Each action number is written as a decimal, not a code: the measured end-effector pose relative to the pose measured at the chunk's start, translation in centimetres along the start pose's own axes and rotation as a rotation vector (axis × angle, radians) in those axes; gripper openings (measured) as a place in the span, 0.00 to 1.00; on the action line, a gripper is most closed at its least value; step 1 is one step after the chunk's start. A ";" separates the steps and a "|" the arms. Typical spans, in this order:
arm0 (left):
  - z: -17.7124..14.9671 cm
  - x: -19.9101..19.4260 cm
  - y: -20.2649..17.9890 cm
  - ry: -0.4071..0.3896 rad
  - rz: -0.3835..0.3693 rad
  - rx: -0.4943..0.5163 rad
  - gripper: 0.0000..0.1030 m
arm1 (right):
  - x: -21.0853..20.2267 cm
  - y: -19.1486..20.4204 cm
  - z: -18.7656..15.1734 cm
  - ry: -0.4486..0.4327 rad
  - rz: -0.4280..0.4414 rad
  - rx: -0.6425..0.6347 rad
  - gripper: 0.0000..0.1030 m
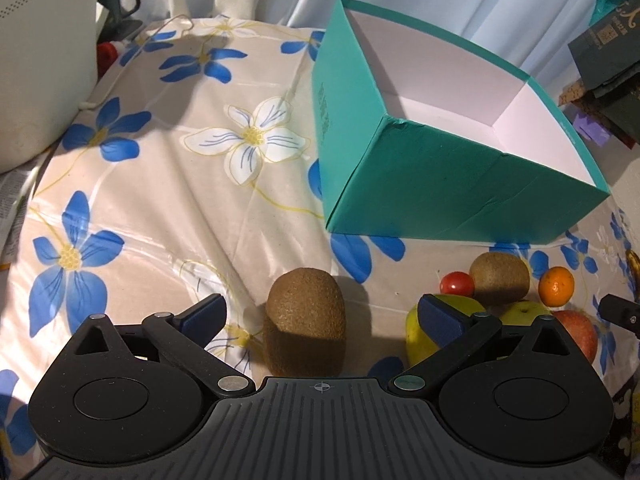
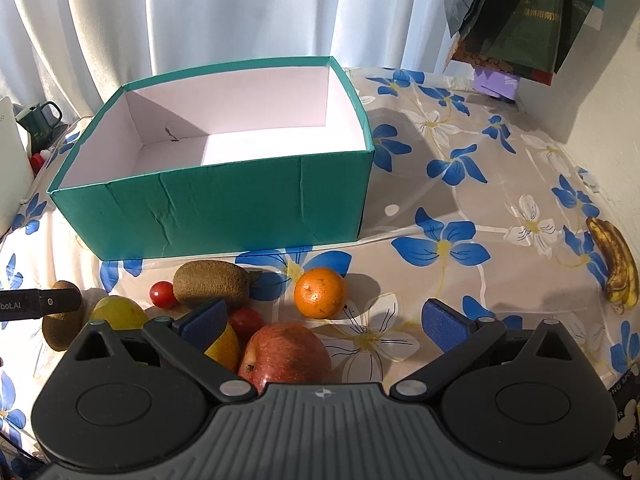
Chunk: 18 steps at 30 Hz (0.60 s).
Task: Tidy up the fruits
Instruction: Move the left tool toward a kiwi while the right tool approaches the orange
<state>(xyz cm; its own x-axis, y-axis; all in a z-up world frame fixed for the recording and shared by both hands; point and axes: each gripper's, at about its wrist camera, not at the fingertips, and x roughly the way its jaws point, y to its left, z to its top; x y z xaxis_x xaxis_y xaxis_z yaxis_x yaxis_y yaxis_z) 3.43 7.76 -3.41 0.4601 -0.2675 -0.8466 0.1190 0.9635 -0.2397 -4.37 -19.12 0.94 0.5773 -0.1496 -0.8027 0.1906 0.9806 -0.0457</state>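
A teal box (image 1: 440, 184) (image 2: 224, 204) with a white, bare inside stands on the flowered tablecloth. A brown kiwi (image 1: 306, 320) stands between the wide-apart fingers of my left gripper (image 1: 322, 314), which is open and not touching it. To its right lie a second kiwi (image 1: 500, 278), a cherry tomato (image 1: 457, 283), an orange (image 1: 556, 286), green apples (image 1: 424, 336) and a red apple (image 1: 578, 334). My right gripper (image 2: 324, 326) is open above the red apple (image 2: 284, 354), with the orange (image 2: 320, 293), a kiwi (image 2: 210, 282) and tomatoes (image 2: 162, 293) just ahead.
A spotted banana (image 2: 616, 264) lies at the right table edge. A white appliance (image 1: 44, 60) and a dark green mug (image 1: 120, 0) stand at the far left. Dark bags (image 2: 532, 20) hang at the back right. Curtains close off the back.
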 end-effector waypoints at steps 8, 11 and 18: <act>0.0 1.1 0.3 0.034 -0.019 0.002 1.00 | 0.6 -0.9 0.1 0.017 -0.021 0.030 1.00; 0.2 1.5 0.5 0.056 -0.015 -0.003 0.80 | 0.8 -1.1 0.2 0.021 -0.025 0.035 1.00; 0.3 1.6 0.6 0.076 -0.026 -0.019 0.66 | 1.1 -1.2 0.4 0.024 -0.024 0.039 1.00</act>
<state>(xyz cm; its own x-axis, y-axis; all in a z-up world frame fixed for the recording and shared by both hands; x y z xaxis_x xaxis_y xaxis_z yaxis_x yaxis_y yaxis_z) 4.56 7.95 -4.79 0.3886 -0.2933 -0.8735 0.1133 0.9560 -0.2706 -3.59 -20.52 0.35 0.5530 -0.1693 -0.8158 0.2350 0.9711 -0.0423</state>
